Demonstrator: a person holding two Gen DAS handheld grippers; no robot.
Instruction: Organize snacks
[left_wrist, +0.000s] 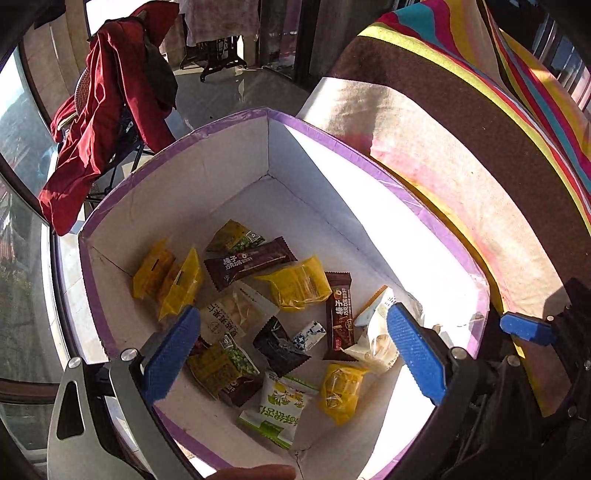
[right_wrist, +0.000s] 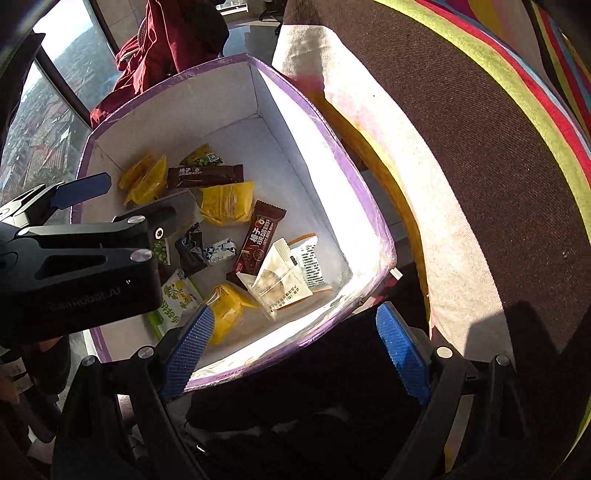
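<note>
A white box with a purple rim (left_wrist: 354, 151) (right_wrist: 325, 122) holds several snack packets: two brown chocolate bars (left_wrist: 251, 262) (left_wrist: 339, 317), yellow packets (left_wrist: 295, 282), a green-and-white packet (left_wrist: 277, 410) and a clear cracker packet (right_wrist: 284, 284). My left gripper (left_wrist: 295, 354) hangs open over the box's near half with nothing between its blue pads. In the right wrist view it reaches in from the left (right_wrist: 147, 190). My right gripper (right_wrist: 297, 350) is open and empty, just outside the box's near rim, over dark fabric.
Striped sofa fabric (left_wrist: 461, 129) (right_wrist: 480, 147) rises directly right of the box. A red garment (left_wrist: 107, 110) hangs on a chair behind it, beside a tall window (left_wrist: 18, 129). A fingertip (left_wrist: 251, 472) shows at the bottom edge.
</note>
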